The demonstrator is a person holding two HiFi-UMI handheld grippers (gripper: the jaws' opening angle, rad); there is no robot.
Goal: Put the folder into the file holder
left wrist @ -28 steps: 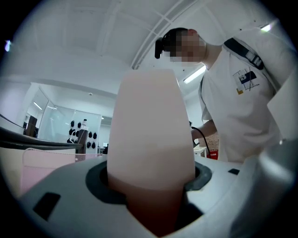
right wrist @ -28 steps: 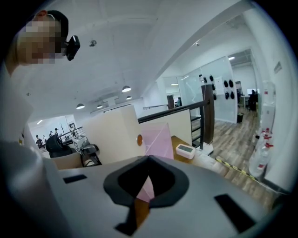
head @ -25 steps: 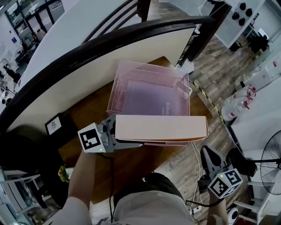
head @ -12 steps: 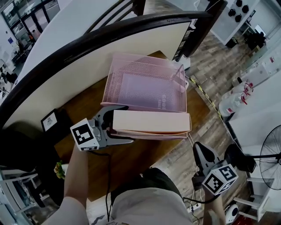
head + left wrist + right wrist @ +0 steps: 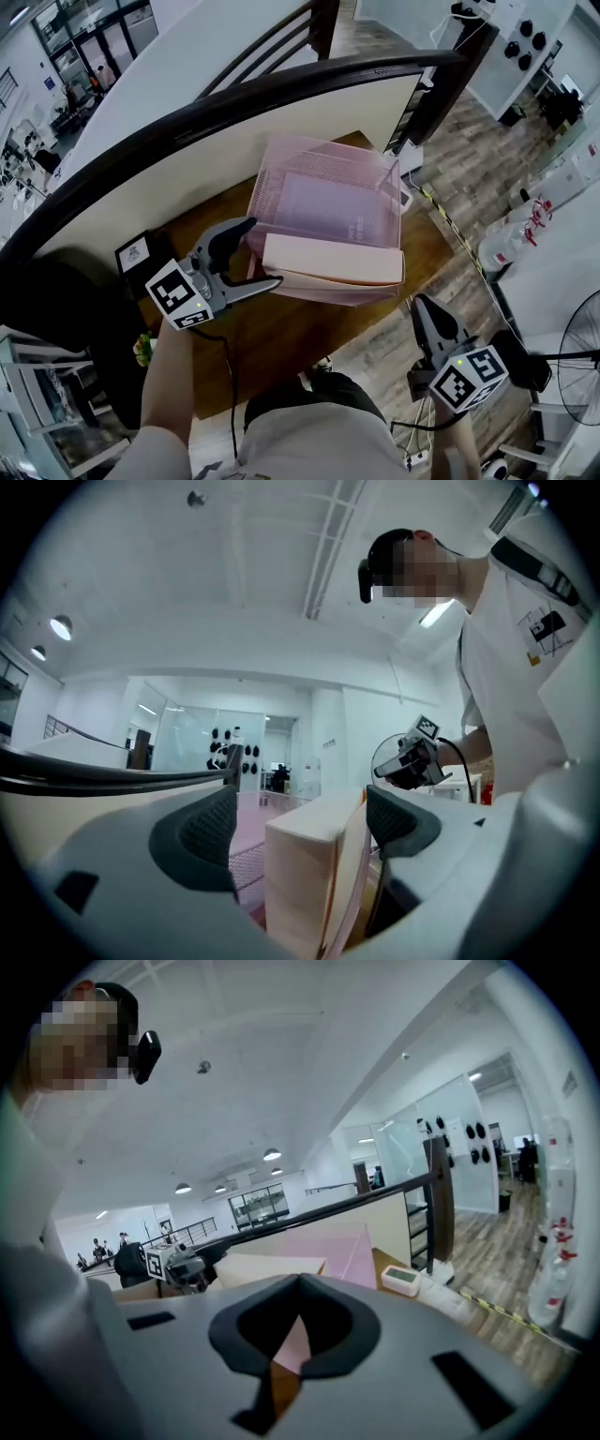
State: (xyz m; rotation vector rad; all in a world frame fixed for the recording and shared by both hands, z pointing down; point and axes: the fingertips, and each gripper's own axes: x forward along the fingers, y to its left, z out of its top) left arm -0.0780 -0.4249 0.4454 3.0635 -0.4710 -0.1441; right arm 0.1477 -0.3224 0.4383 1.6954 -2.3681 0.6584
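Observation:
A beige folder (image 5: pixel 333 260) stands on its edge in the front slot of the pink mesh file holder (image 5: pixel 267 202) on the wooden table. My left gripper (image 5: pixel 264 251) is open at the folder's left end, its jaws wide apart on either side of it. In the left gripper view the folder (image 5: pixel 305 874) stands between the pads (image 5: pixel 208 832) with a gap on the left side. My right gripper (image 5: pixel 418 304) hangs off the table's front right corner, shut on nothing. Its view shows the folder (image 5: pixel 267 1267) and the holder (image 5: pixel 342 1246) ahead.
The table (image 5: pixel 281 337) ends just in front of the holder. A dark curved rail (image 5: pixel 234 89) and a cream panel run behind it. A small black framed card (image 5: pixel 134 253) stands at the left and a white device (image 5: pixel 406 1280) to the holder's right. Bottles (image 5: pixel 525 216) are on the floor.
The folder has gone from being held at the holder's front edge to standing inside it. My left gripper's jaws have spread and let go of it. The right gripper has barely moved.

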